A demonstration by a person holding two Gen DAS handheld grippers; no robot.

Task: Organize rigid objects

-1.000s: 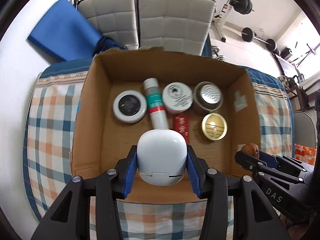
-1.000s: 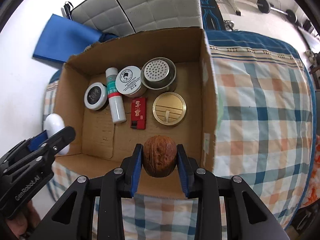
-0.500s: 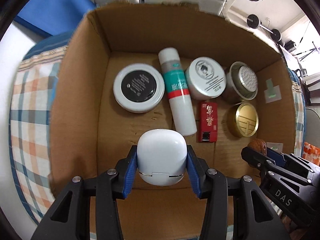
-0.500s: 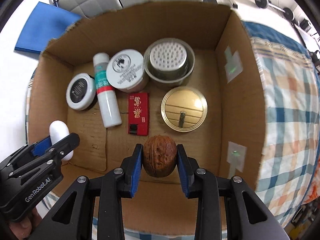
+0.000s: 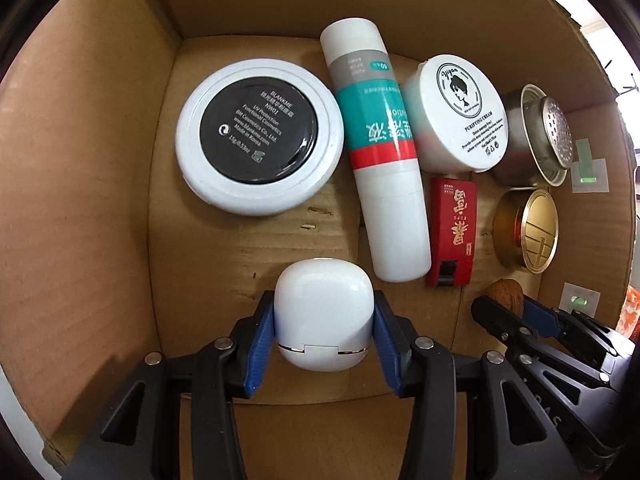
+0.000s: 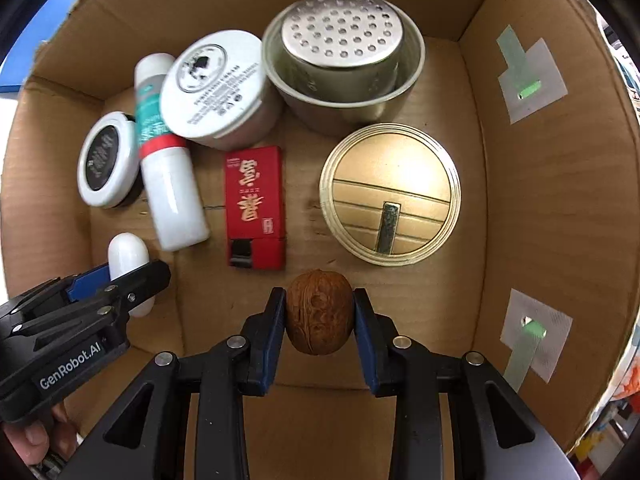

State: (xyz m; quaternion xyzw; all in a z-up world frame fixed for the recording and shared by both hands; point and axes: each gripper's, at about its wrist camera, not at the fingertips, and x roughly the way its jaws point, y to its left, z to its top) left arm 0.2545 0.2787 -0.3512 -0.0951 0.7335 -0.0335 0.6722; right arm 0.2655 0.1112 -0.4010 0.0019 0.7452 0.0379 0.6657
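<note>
Both grippers are low inside the cardboard box (image 5: 80,200). The left gripper (image 5: 323,332) has its jaws closed on a white case (image 5: 323,312), a small rounded one with a seam near its lower edge; it hangs above the box floor near the front wall, on the left side. The right gripper (image 6: 319,320) has its jaws closed on a brown walnut (image 6: 319,312), near the front of the box, just in front of the red lighter (image 6: 254,204) and the gold lid (image 6: 390,194).

On the floor of the box lie other things. At the back left is a round white compact (image 5: 260,136) with a black top. Beside it, touching, lies a white bottle (image 5: 380,152) with green and red bands. A white cream jar (image 5: 460,114) leans against the bottle. Behind the gold lid stands a metal cup (image 6: 344,64) with a perforated insert inside it. Pieces of tape (image 6: 528,80) are stuck on the right wall.
</note>
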